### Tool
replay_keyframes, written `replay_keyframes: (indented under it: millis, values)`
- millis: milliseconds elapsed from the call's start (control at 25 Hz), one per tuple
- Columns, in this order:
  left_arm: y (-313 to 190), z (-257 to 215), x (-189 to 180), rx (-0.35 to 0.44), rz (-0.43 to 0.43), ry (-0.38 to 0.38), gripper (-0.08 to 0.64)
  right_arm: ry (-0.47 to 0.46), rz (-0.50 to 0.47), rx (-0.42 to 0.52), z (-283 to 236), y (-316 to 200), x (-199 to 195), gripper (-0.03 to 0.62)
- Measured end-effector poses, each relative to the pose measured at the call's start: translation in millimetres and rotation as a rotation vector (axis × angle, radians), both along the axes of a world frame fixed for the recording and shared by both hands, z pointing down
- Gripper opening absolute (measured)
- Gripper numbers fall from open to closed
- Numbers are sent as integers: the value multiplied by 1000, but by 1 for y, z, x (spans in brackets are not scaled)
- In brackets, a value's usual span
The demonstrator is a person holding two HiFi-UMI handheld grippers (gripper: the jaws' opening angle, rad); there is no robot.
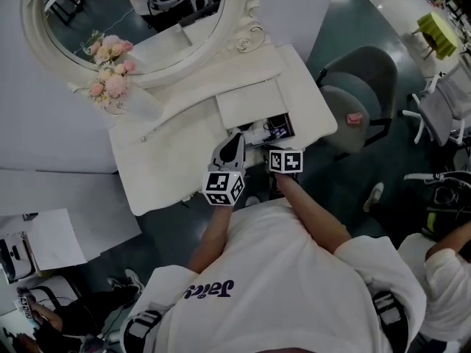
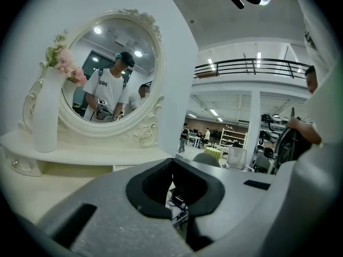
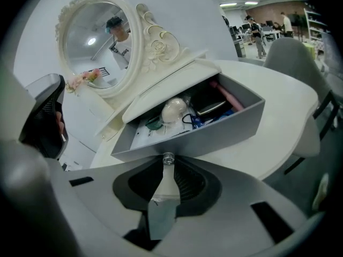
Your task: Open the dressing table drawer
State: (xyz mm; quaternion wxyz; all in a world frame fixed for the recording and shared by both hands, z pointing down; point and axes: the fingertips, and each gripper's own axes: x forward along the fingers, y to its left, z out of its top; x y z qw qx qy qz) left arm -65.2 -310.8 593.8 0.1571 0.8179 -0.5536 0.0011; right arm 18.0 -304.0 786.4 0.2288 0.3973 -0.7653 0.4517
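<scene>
The white dressing table [image 1: 169, 153] has its small grey drawer [image 3: 214, 135] pulled out, with its contents showing: a pale round object [image 3: 172, 110], dark items and a pink stick [image 3: 230, 96]. My right gripper [image 3: 168, 167] is shut on the drawer's clear knob [image 3: 168, 158] at the middle of the drawer front. In the head view the drawer [image 1: 268, 132] lies just ahead of the right gripper [image 1: 276, 151]. My left gripper [image 1: 237, 140] hovers beside it over the table's front edge, jaws together and holding nothing; in its own view the left gripper [image 2: 172, 194] points level toward the mirror.
An oval mirror [image 1: 132, 20] in an ornate frame stands at the back, with a white vase of pink flowers [image 1: 110, 79] to its left. A grey chair [image 1: 360, 94] with a small pink item [image 1: 354, 118] stands right of the table. Other people sit nearby.
</scene>
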Motion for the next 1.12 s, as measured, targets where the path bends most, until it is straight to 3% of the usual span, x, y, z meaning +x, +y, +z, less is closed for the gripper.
replay_keyframes:
  millis: [320,600,880,1120]
  values:
    - [17,-3,10,6,39,0,15,22,18,-20,5,25,10,69]
    - [32,1,11,-1,40,2,15,2,42,16,-1,29,14,71]
    - [36,-1,7,5,22,-1,15,77,-15,54,7,27,12,74]
    - [41,-6,-1,22,10,7,15,91,-24,72,-5,32,20,141]
